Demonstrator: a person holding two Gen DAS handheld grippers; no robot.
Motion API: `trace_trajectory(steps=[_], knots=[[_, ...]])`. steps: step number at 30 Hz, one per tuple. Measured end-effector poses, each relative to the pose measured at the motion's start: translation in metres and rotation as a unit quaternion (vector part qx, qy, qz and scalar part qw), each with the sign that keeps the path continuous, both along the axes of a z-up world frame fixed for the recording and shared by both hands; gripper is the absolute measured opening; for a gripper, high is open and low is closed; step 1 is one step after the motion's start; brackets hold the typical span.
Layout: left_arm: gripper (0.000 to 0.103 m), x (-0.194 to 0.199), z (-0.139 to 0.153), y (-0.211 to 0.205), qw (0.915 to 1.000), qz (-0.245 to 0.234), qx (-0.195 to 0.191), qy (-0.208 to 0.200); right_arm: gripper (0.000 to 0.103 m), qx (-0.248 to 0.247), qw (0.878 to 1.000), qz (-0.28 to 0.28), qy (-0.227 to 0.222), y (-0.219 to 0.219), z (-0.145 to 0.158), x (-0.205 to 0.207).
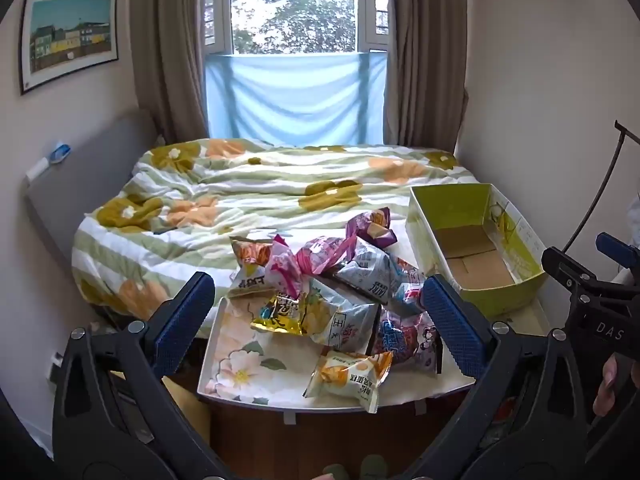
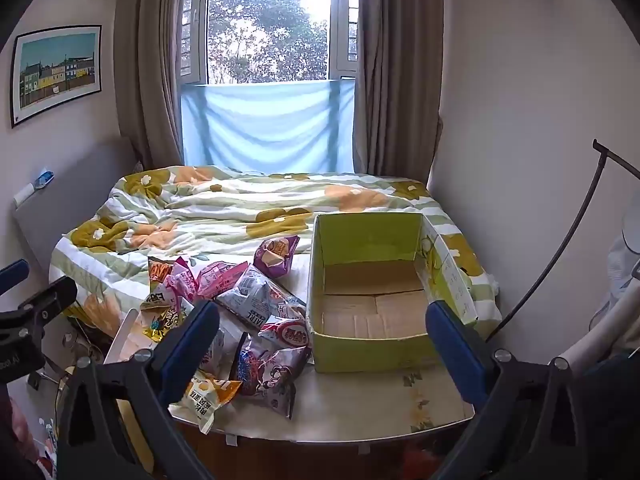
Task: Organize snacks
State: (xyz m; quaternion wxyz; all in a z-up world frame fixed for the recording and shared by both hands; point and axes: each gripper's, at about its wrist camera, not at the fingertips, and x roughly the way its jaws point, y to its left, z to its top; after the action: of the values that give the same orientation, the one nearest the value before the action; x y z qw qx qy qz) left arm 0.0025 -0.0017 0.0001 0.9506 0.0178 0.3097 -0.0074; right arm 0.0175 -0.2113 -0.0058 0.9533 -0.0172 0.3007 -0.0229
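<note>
Looking down over a small table (image 2: 400, 396) at the foot of a bed (image 1: 248, 184), I see my left gripper (image 1: 320, 316) with its blue-padded jaws spread wide, grasping nothing, hovering above a heap of snack packets (image 1: 332, 292). The packets lie jumbled on the table's left part, some on a white floral tray (image 1: 228, 364): a purple one (image 1: 374, 228) farthest back, an orange-and-white one (image 1: 348, 376) nearest me. My right gripper (image 2: 322, 344) is likewise released and holds nothing, its jaws framing a green cardboard box (image 2: 360, 354). The box stands open-topped on the table, just right of the heap, with bare cardboard showing inside.
</note>
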Motion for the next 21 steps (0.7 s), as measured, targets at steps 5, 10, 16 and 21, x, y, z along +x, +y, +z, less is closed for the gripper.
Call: trace_trajectory(steps=[5, 10, 16, 21], knots=[[0.102, 0.001, 0.001, -0.007, 1.0, -0.002, 0.006, -0.004, 0.103, -0.006, 1.0, 0.0, -0.002, -0.004, -0.003, -0.001], [0.102, -0.001, -0.004, -0.002, 1.0, 0.0, -0.001, -0.005, 0.103, 0.01, 1.0, -0.008, 0.0, -0.008, 0.001, 0.002], [0.102, -0.003, -0.001, 0.001, 1.0, -0.001, -0.001, -0.005, 0.103, 0.01, 1.0, -0.008, 0.0, -0.008, -0.001, 0.003], [0.102, 0.002, -0.002, -0.003, 1.0, -0.001, 0.001, 0.0, 0.103, 0.012, 1.0, -0.006, 0.001, -0.006, 0.0, 0.002]])
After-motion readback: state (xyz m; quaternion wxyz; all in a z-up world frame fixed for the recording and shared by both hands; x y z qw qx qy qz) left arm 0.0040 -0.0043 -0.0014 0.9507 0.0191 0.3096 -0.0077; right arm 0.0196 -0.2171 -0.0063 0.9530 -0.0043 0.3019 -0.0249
